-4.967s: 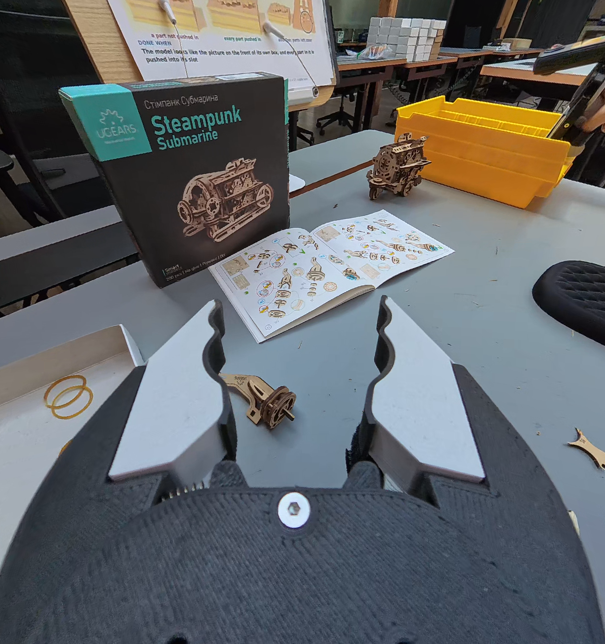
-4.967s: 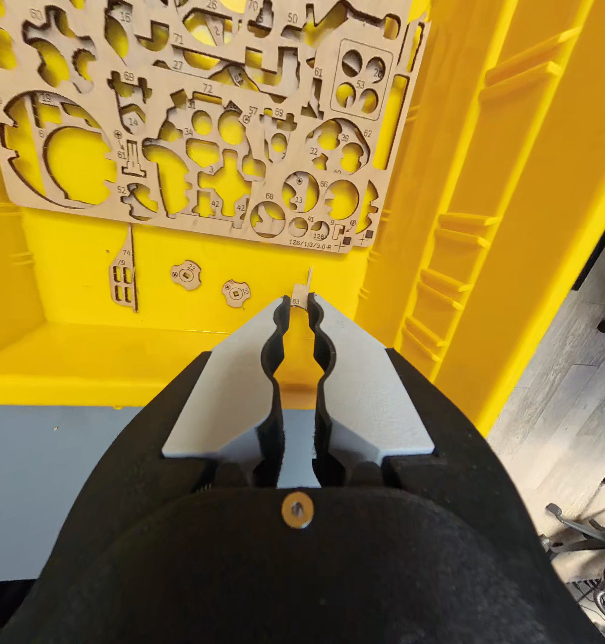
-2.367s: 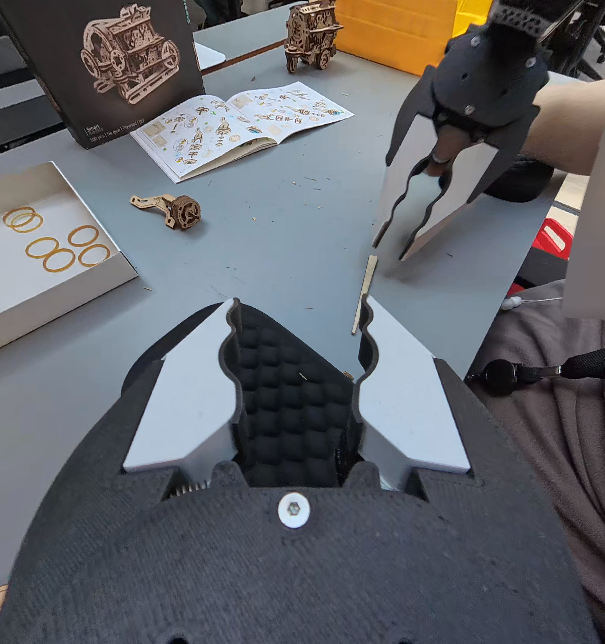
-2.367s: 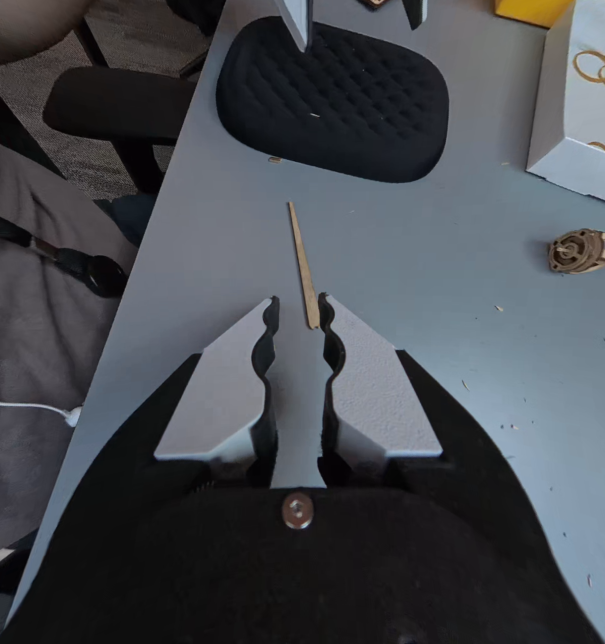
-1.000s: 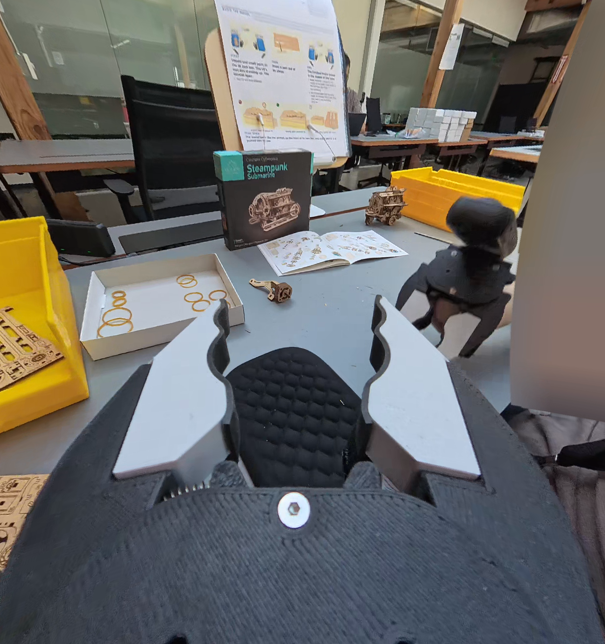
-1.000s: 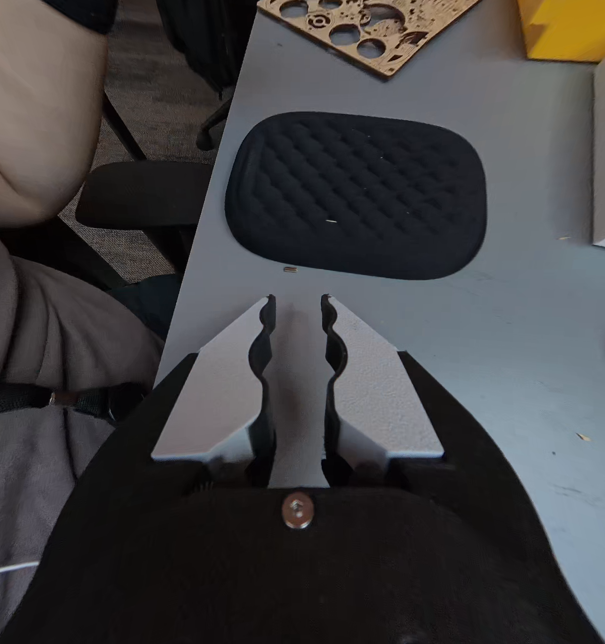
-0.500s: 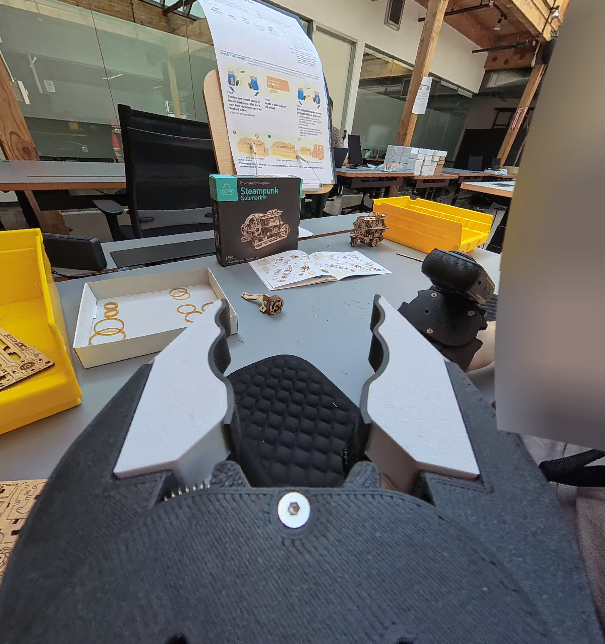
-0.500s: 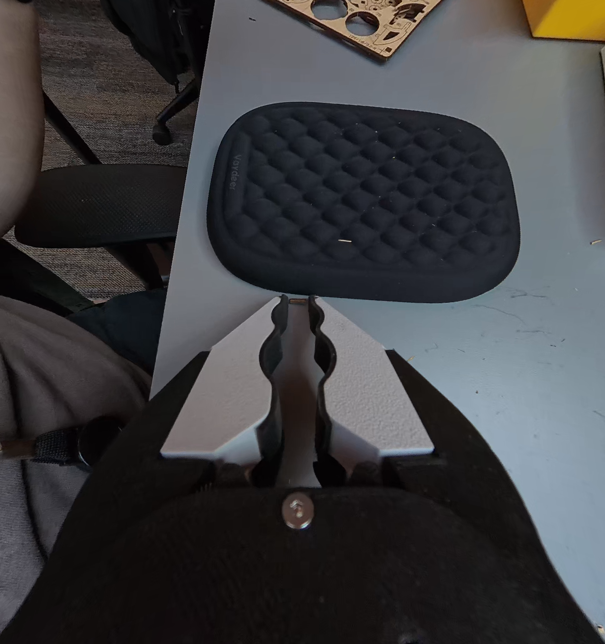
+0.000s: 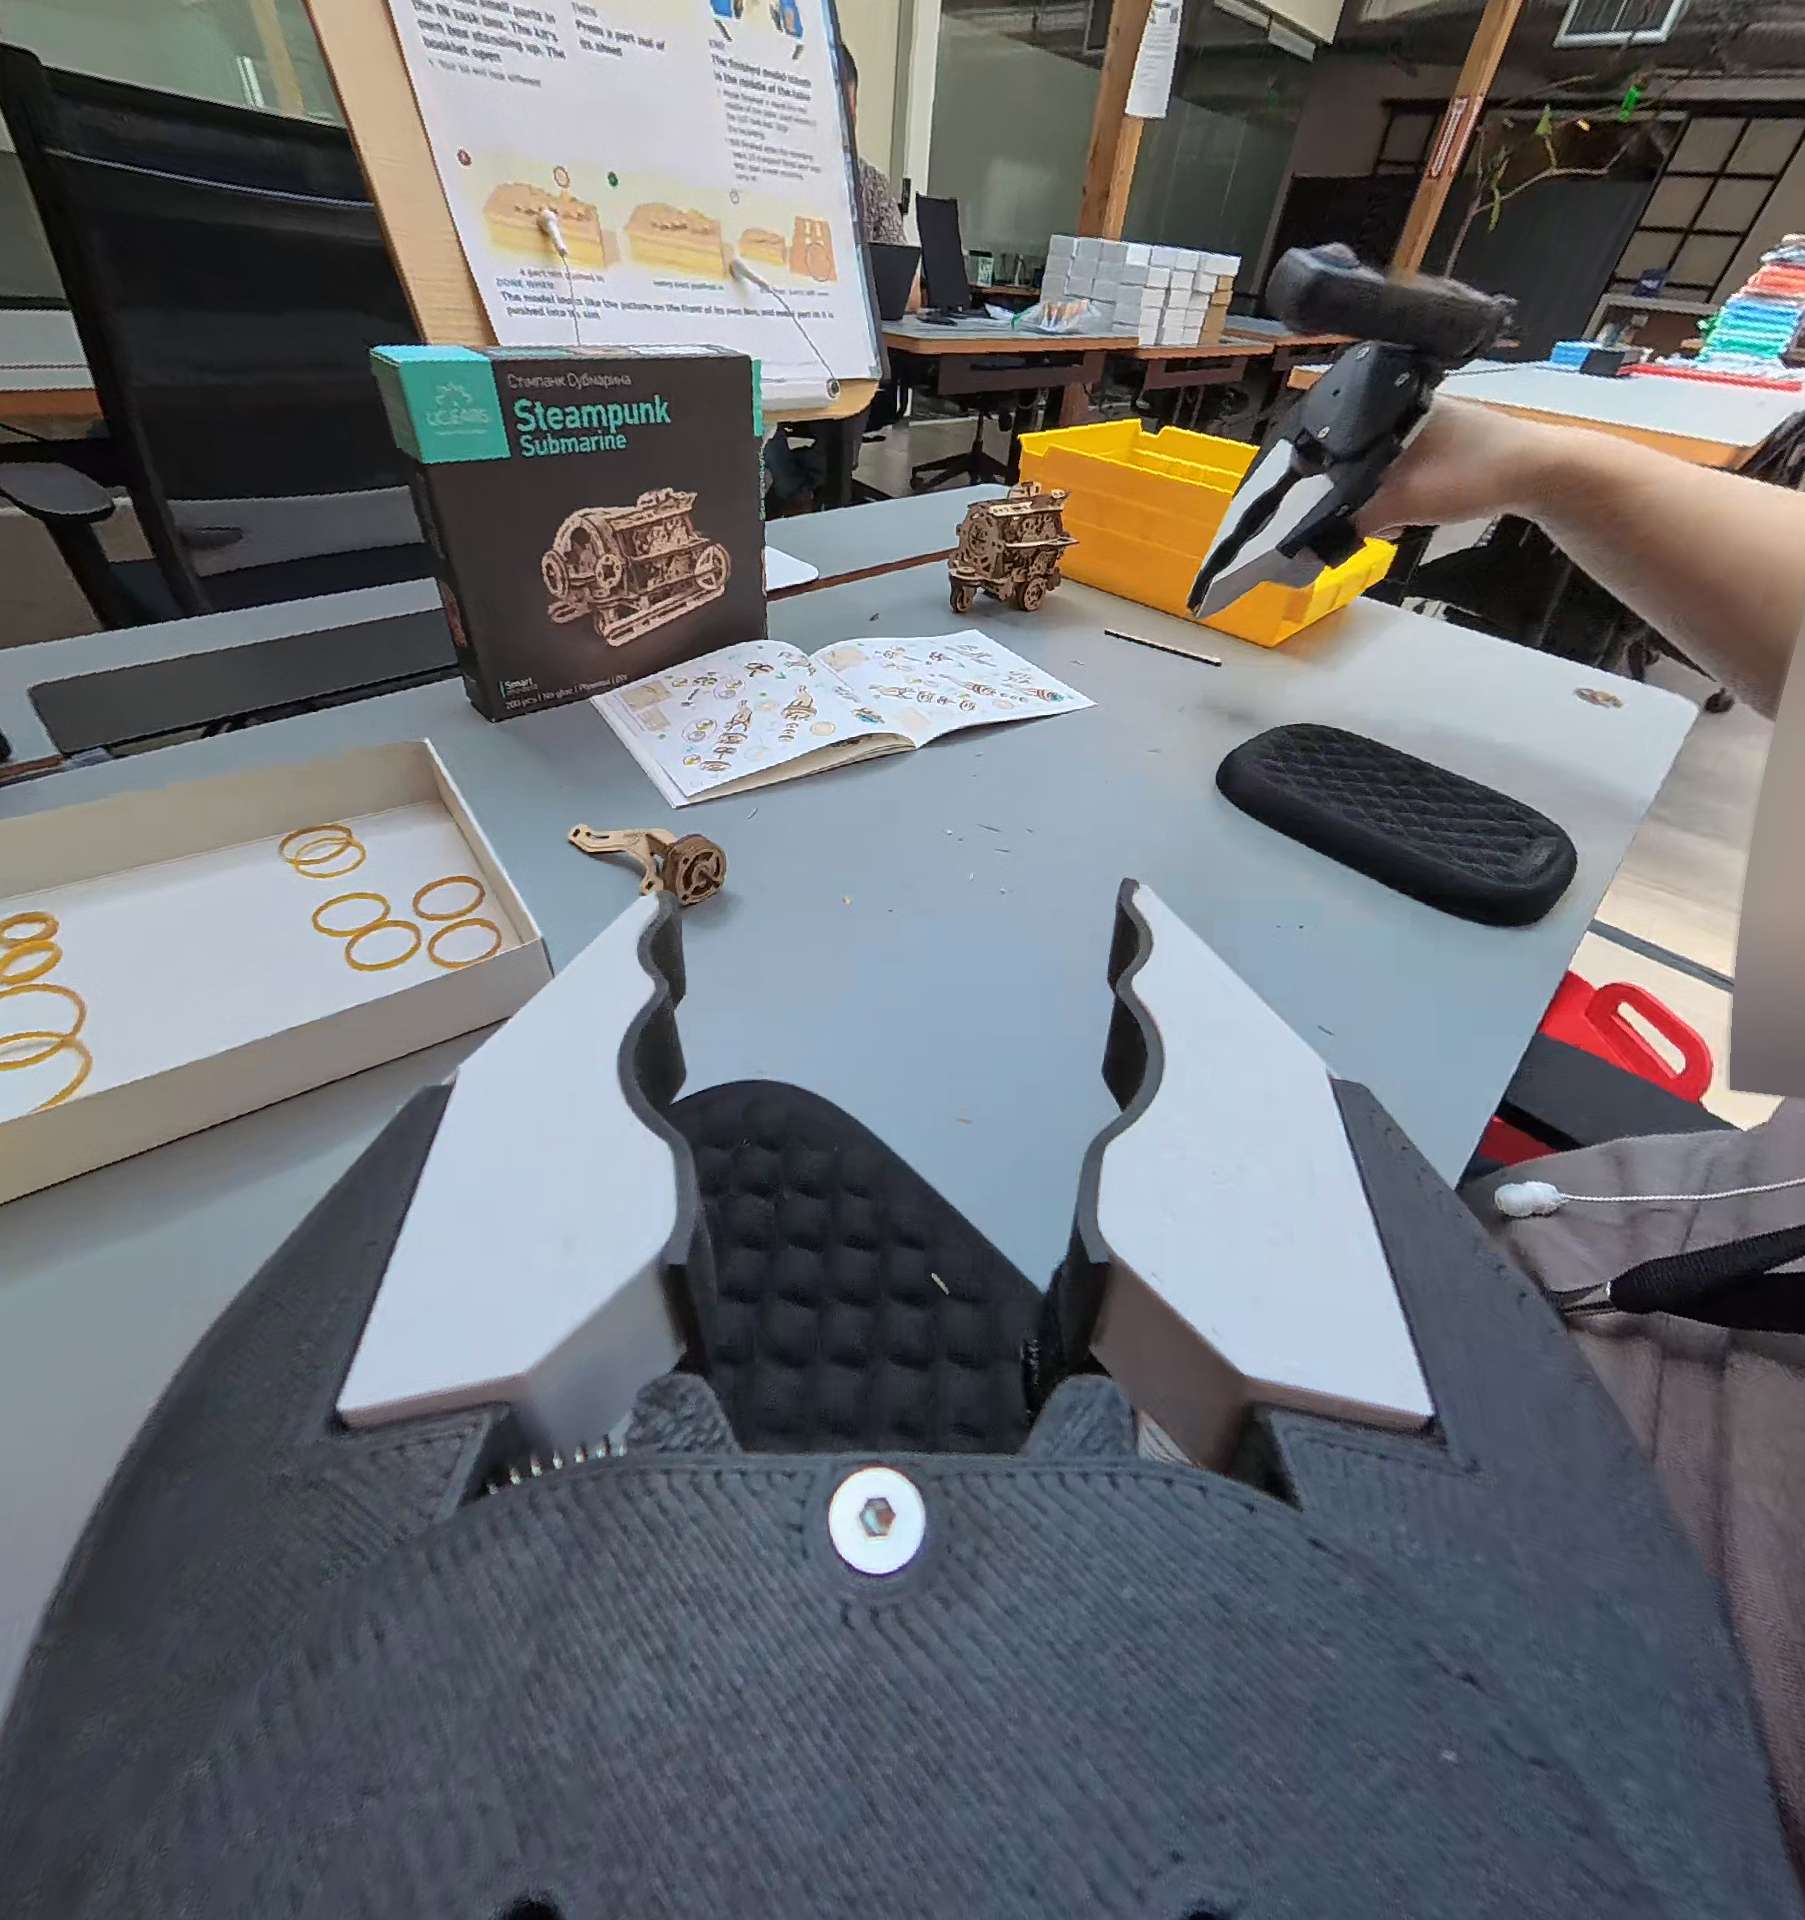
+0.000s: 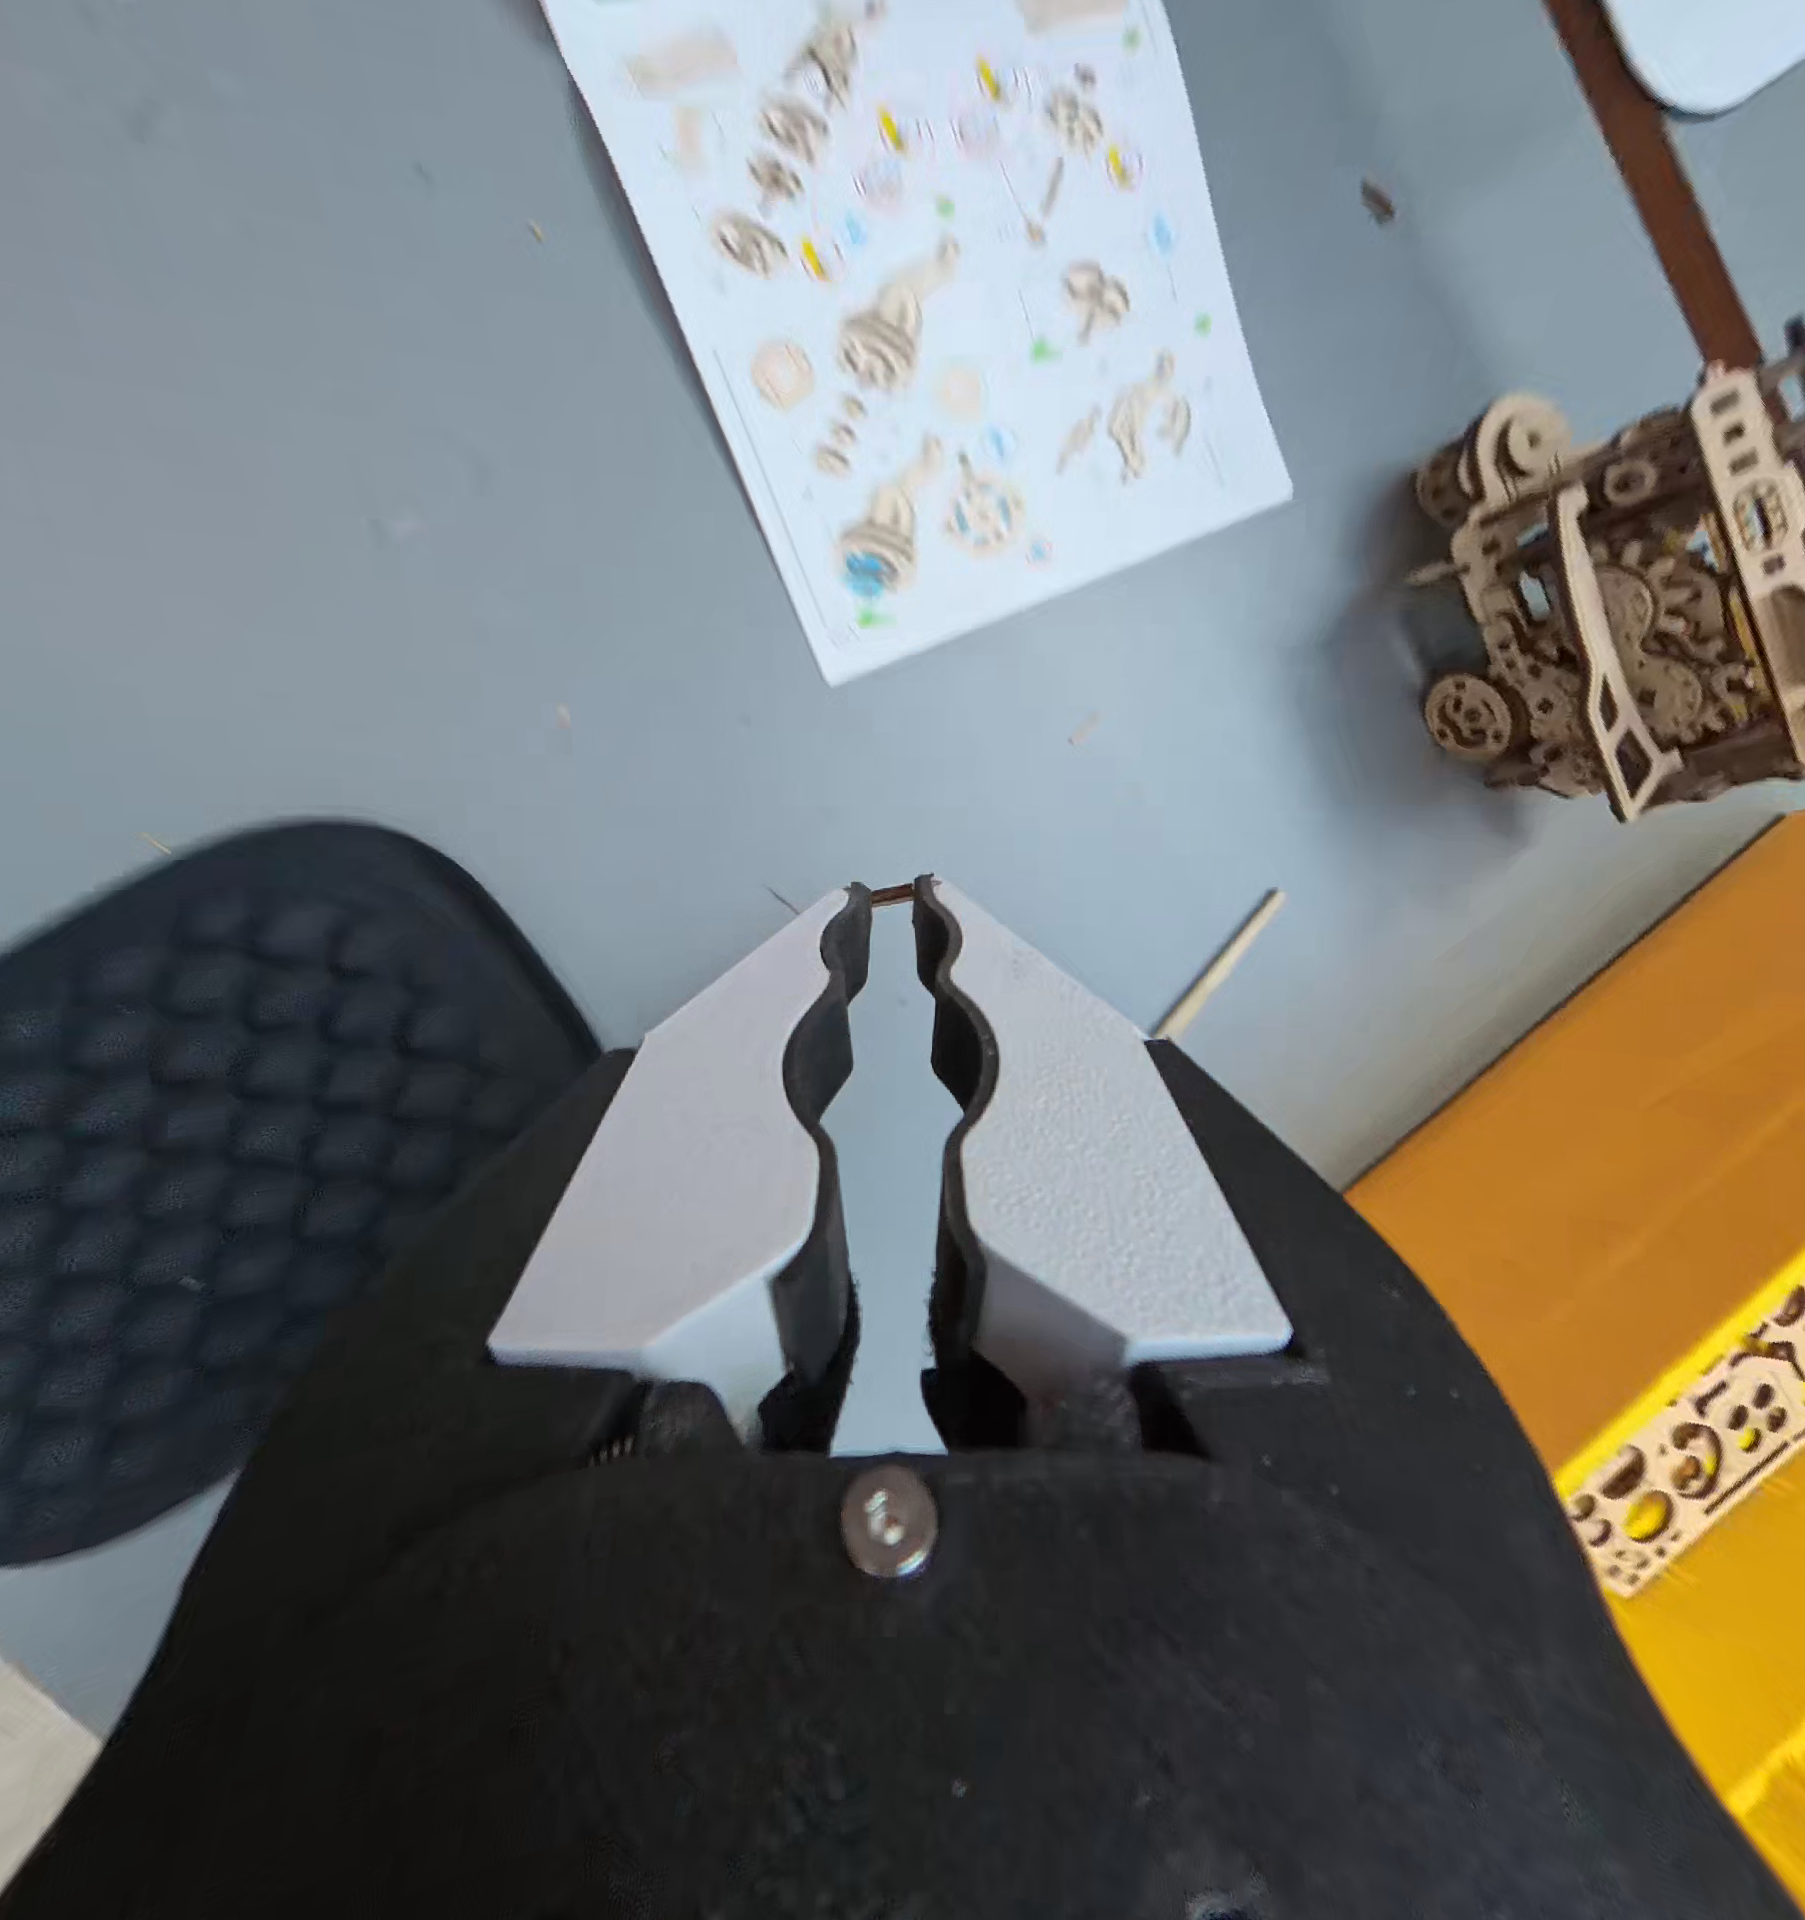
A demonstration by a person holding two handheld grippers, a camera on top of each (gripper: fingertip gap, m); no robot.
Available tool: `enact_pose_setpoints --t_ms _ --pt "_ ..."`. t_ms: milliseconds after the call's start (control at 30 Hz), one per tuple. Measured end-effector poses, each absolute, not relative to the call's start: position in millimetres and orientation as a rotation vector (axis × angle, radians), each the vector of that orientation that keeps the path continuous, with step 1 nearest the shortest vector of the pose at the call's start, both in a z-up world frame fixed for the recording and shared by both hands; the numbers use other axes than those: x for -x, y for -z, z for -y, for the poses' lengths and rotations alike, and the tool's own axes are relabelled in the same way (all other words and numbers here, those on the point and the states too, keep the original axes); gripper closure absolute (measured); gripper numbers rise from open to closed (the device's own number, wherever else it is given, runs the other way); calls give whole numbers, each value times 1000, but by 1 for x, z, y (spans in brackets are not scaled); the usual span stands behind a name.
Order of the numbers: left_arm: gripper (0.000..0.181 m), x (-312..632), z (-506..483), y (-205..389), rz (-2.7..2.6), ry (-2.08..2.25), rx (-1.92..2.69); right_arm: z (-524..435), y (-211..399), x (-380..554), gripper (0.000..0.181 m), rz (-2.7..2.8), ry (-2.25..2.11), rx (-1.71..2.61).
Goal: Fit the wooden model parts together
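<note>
My left gripper (image 9: 893,914) is spread wide w/ nothing between the fingers, parked low over a black quilted pad (image 9: 836,1247) at the desk's near edge. I judge it's idling so it's free to brace a part when needed. The small wooden gear-and-arm sub-assembly (image 9: 664,860) lies on the grey table (image 9: 929,935) at approx 11 o'clock from the left tips, apart from everything.

My right gripper (image 10: 890,896) is nearly closed, tips pinching a thin dark pin (image 10: 893,894). It's prob a short wooden axle, but it's too small to be sure. I hold it at the very tips so it can be poked into a hole.

The right wrist view alone shows that pin, plus a thin pale wooden stick (image 10: 1225,961) at 3 o'clock and the finished brown wooden model (image 10: 1646,592) at 1 o'clock by the yellow plastic bin (image 10: 1604,1195). The left wrist view alone shows the sub-assembly, the open instruction booklet (image 9: 846,707) w/ both pages, and the white cardboard tray (image 9: 482,977) of rubber bands.
</note>
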State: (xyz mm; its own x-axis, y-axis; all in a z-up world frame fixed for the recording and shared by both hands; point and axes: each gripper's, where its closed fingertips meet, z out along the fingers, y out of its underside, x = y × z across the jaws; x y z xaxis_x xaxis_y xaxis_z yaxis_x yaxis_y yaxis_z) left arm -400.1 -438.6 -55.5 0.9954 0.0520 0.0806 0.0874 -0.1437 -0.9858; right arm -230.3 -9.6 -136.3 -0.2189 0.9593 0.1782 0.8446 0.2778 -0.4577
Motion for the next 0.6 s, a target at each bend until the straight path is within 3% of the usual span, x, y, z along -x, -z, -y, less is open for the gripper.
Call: enact_pose_setpoints --t_ms 200,533,600 --pt "99 385 399 47 43 35 1756 -58 184 213 174 2363 -185 1599" --pt "99 385 382 53 59 35 1811 -63 180 214 173 2272 -207 1671" --pt "98 386 382 53 59 36 1813 -68 176 212 163 2217 -161 1705"
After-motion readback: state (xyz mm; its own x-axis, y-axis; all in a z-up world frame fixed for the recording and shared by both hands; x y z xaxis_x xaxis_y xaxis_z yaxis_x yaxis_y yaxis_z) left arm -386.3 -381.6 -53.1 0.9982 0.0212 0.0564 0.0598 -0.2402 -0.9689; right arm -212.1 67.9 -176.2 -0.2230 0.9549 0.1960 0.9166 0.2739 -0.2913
